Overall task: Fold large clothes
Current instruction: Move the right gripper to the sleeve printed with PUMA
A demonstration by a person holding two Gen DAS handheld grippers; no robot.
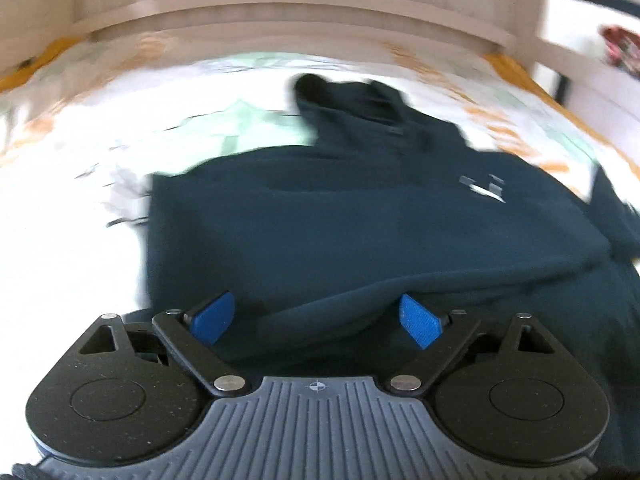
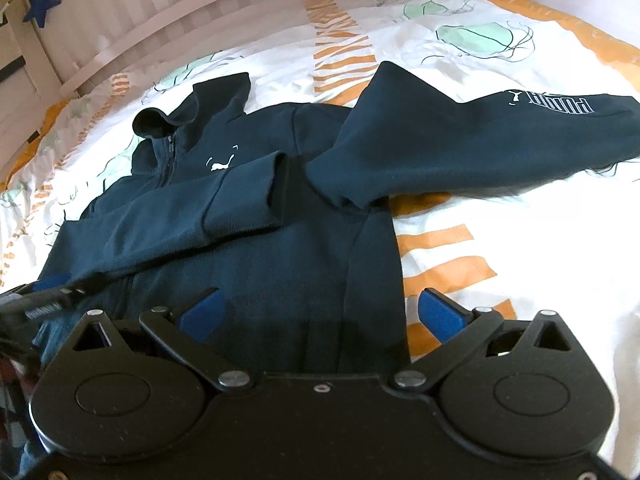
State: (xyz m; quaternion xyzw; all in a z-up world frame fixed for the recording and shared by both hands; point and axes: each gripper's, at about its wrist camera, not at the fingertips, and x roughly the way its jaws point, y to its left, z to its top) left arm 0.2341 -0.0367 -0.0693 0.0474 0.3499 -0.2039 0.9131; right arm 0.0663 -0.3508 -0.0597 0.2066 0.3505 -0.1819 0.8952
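A dark navy zip hoodie (image 2: 256, 240) lies front up on the bed, hood toward the headboard. One sleeve (image 2: 180, 216) is folded across the chest; the other sleeve (image 2: 480, 136), printed PUMA, stretches out to the right. My right gripper (image 2: 320, 314) is open over the hoodie's lower hem, empty. My left gripper (image 1: 316, 320) is open, low over the hoodie (image 1: 360, 232) near its bottom left part; that view is blurred. The left gripper's blue finger also shows at the left edge of the right wrist view (image 2: 52, 282).
The bed has a white duvet (image 2: 500, 240) with orange stripes and green shapes. A white slatted headboard (image 2: 160, 4) runs along the far side with a blue star decoration (image 2: 40, 4). A white bed rail (image 1: 300, 16) curves behind.
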